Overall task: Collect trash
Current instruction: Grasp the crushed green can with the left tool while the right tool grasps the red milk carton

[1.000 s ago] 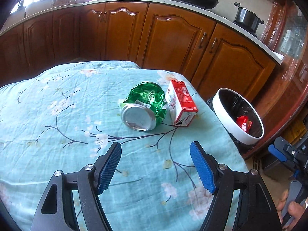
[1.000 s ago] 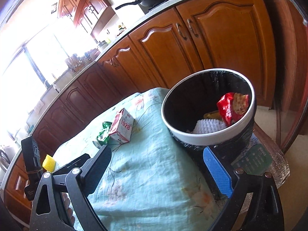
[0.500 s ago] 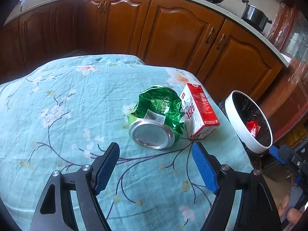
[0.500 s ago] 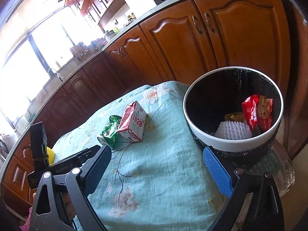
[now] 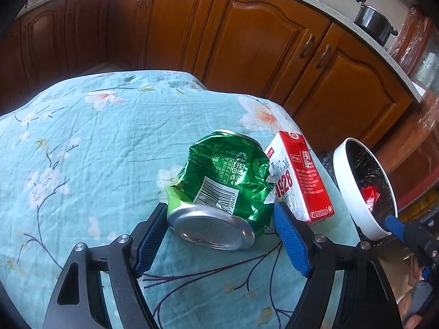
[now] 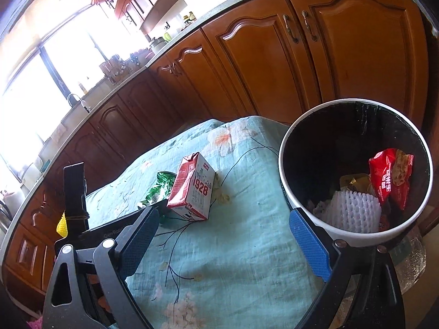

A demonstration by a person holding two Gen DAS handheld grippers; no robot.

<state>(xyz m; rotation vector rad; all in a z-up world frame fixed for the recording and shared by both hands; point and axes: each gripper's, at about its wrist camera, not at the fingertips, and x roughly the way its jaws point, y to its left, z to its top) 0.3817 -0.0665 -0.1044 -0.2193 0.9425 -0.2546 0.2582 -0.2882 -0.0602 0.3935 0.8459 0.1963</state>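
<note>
A crushed green can (image 5: 222, 183) lies on its side on the floral tablecloth (image 5: 96, 150), base toward me. My left gripper (image 5: 219, 216) is open, its blue pads on either side of the can's base. A red and white "1928" carton (image 5: 299, 181) lies just right of the can; it also shows in the right wrist view (image 6: 192, 189), with the can (image 6: 159, 189) behind it. A white-rimmed bin (image 6: 290, 192) stands off the table's right edge. My right gripper (image 6: 222, 233) is open and empty above the cloth beside the bin.
The bin holds a red snack bag (image 6: 391, 178), white foam netting (image 6: 354, 211) and other trash. Wooden kitchen cabinets (image 5: 247, 41) run behind the table. The bin (image 5: 345, 192) sits close to the table's right edge.
My left gripper has moved forward to the can, so its pads now flank the can's base. My right gripper has drifted slightly, staying open near the bin.
</note>
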